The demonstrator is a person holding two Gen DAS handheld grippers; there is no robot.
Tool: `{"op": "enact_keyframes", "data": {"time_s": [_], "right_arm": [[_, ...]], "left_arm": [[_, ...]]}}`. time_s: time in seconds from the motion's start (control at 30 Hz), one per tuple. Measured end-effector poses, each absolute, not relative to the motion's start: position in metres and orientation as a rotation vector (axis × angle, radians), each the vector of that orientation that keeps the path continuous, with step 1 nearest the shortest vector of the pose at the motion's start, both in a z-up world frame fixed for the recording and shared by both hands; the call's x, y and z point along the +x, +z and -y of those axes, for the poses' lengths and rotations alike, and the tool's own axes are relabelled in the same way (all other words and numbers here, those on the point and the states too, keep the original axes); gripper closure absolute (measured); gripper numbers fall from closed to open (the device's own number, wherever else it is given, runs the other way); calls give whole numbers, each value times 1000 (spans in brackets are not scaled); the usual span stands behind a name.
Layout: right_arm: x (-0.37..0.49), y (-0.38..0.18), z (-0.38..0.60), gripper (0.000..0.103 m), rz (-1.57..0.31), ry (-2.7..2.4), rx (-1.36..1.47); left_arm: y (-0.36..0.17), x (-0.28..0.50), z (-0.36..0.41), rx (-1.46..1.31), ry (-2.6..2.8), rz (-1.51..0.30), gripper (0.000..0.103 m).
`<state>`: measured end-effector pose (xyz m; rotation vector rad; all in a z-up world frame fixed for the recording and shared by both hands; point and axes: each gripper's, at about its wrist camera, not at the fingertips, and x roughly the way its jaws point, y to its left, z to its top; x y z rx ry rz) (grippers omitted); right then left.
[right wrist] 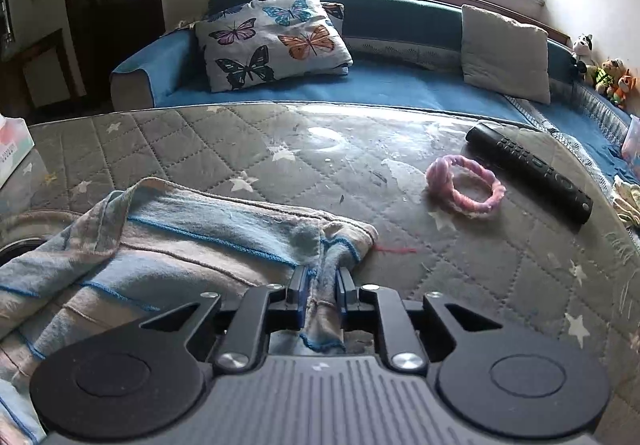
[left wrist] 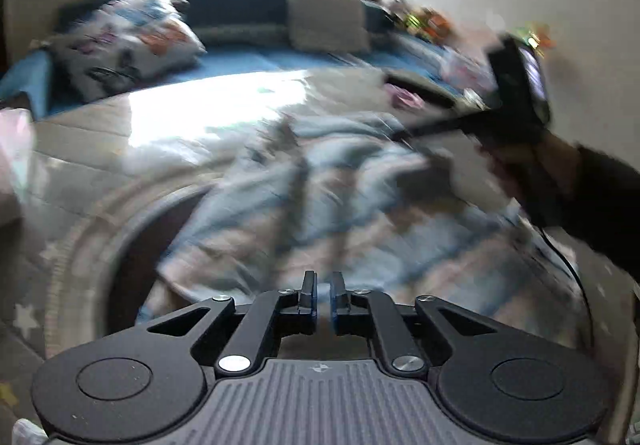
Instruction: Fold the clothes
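A blue and beige striped garment [right wrist: 180, 241] lies crumpled on the grey quilted table cover [right wrist: 240, 149]. My right gripper [right wrist: 323, 277] is shut on the garment's right edge, with cloth bunched between the fingers. The left wrist view is motion-blurred; the garment [left wrist: 320, 205] spreads ahead of my left gripper [left wrist: 323, 281], whose fingers stand almost together with a narrow gap and nothing visibly between them. The right gripper with the person's hand shows in the left wrist view [left wrist: 516, 117] at the garment's far right.
A black remote [right wrist: 528, 173] and a pink knitted ring [right wrist: 464, 185] lie on the cover at the right. A tissue box [right wrist: 12, 149] sits at the left edge. Behind is a blue sofa [right wrist: 400, 85] with a butterfly pillow [right wrist: 272, 41], a grey cushion [right wrist: 504, 53] and soft toys [right wrist: 604, 73].
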<state>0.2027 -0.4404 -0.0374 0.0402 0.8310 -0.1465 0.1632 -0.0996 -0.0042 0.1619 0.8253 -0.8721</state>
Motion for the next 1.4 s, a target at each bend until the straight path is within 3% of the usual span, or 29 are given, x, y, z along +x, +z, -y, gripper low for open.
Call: {"op": "enact_keyframes", "data": {"time_s": [0.1,0.2,0.4,0.57,0.7,0.8,1.07,1.13,1.27,1.33,1.4], "right_arm": [[203,-37,441,85,-832,-143,44],[202,-37,440,85,-831,-143,45],[203,-37,438,81,-827,-141,43],[203,-38,437,81,-825,-143,43],[203,-38,436,81,-824,-145,40],[203,-37,436,81,-824,-146,41],[205,-37,436,79,-827,-144,42],[205,-37,436,76,-827,-141,46],[206,-36,437,75,-829,-133,53],[206,-36,437,74,-830,-130,57],[207,-36,438,74,-831,-126,61]], "left_arm": [[6,168,91,147,-776,-769,94],[8,186,78,123,-618,-752,81],[-16,221,68,11,-564,-924,74],[-23,220,70,-9,-573,-925,77],[-14,218,63,-19,-568,-850,95],[-2,217,57,-11,-542,-769,98],[26,226,50,172,-318,-463,98],[20,234,51,228,-277,-467,93],[4,238,49,288,-250,-497,93],[-1,241,45,255,-318,-568,81],[-5,248,40,213,-325,-621,82]]}}
